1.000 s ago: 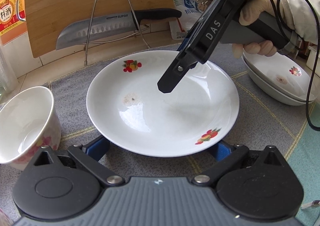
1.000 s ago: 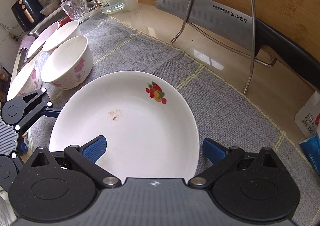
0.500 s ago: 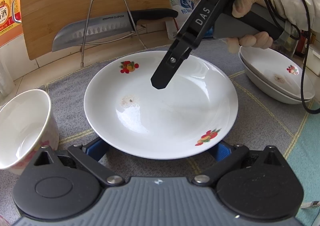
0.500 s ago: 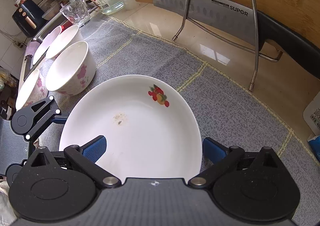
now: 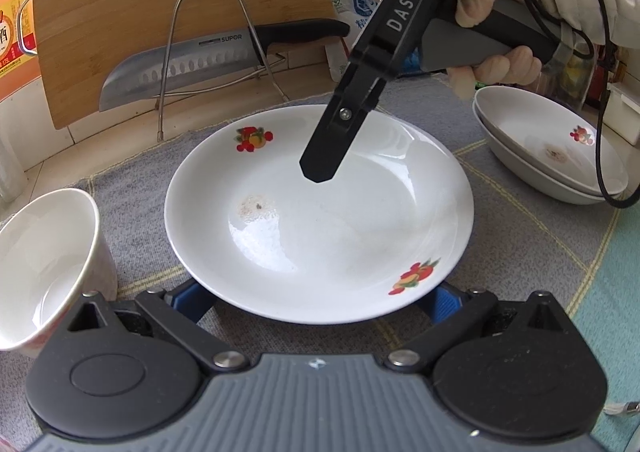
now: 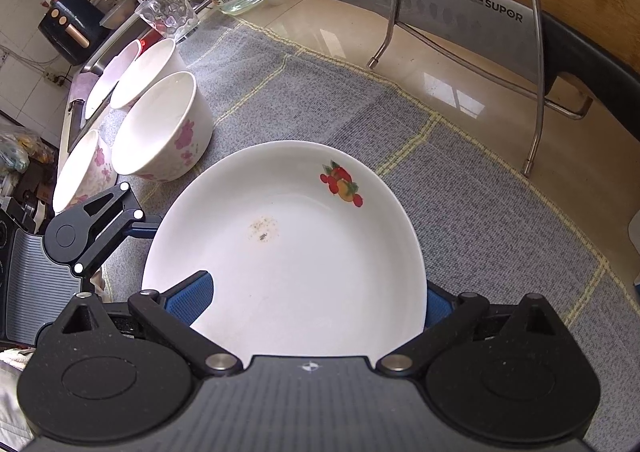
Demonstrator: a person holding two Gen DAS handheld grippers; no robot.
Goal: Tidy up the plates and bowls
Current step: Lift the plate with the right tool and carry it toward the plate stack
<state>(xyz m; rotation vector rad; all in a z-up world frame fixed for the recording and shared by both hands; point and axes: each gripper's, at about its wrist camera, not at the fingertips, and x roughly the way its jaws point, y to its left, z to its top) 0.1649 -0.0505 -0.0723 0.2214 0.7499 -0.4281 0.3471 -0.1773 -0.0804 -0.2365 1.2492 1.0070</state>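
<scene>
— Glazed white plate [image 5: 320, 220] on the grey mat [image 5: 132, 192]: how is it handled?
— Rigid, slippery, breakable; its rim is best taken. Both the left gripper [image 5: 316, 298] and right gripper [image 6: 316, 298] are spread wide, seemingly unclamped. 2 stacked plates [image 5: 552, 148] are seen beyond.

Bright, even daylight in both views; window glare on plate [image 5: 320, 220] centre & glossy table [image 6: 452, 96]. Soft shadows. Strong fisheye bend w/ dark corners; far left bkgd of right view prob slightly soft
</scene>
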